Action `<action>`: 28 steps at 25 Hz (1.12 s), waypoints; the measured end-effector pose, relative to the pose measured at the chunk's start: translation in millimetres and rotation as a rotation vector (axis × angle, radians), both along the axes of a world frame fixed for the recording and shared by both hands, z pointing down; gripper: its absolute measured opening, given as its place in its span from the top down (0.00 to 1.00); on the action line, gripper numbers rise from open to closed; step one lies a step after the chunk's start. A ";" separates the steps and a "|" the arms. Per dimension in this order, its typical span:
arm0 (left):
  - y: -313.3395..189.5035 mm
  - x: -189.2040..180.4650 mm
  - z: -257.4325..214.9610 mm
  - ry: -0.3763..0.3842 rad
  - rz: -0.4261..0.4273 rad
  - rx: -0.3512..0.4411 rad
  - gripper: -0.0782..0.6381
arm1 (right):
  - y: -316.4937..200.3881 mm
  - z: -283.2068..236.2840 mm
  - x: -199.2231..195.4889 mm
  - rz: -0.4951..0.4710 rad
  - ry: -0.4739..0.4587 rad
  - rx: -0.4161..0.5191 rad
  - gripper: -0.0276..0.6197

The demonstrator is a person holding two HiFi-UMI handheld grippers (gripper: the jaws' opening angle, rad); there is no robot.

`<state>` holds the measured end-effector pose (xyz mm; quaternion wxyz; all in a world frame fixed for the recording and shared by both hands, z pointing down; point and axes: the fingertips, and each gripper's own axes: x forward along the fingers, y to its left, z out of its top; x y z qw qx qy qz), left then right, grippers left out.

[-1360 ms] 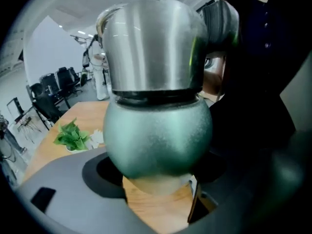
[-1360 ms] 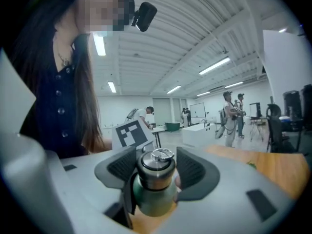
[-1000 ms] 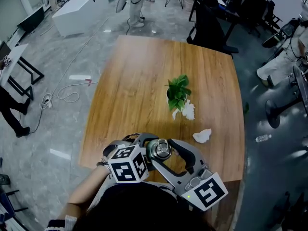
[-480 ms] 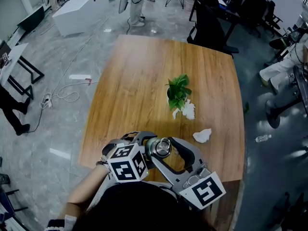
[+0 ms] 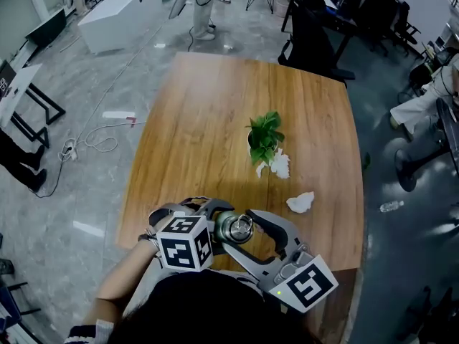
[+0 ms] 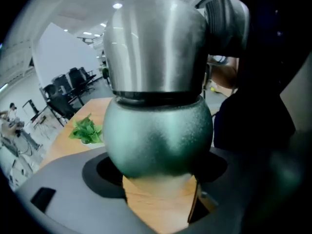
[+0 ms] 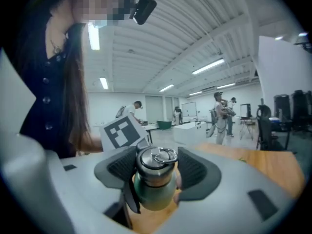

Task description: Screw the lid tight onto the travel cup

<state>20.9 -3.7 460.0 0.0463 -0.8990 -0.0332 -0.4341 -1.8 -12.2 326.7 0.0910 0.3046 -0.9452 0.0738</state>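
Left tool (image 6: 158, 173) has its jaws closed around the round green body of the travel cup (image 6: 158, 130), which stands upright. The steel lid (image 6: 156, 48) sits on top. The wooden desk (image 6: 156, 206) shows below, with a leafy plant (image 6: 87, 130) further back on the left and black chairs (image 6: 68, 84) behind.

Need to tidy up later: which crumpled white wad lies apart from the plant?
The lone wad, on bare wood closer to the person. The other wad sits right against the potted plant.

No legible text, label, brand or number anywhere.
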 end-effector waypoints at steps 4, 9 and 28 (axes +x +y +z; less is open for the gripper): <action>-18.8 6.4 -3.3 0.038 -0.200 0.005 0.34 | -18.7 -2.7 7.9 0.160 -0.059 -0.042 0.55; 1.7 3.4 0.9 0.027 -0.025 -0.013 0.34 | -2.0 -2.1 -1.3 -0.005 -0.032 -0.030 0.55; 4.1 -1.1 4.2 0.009 0.018 -0.005 0.34 | 2.2 4.1 0.7 -0.048 0.003 -0.059 0.55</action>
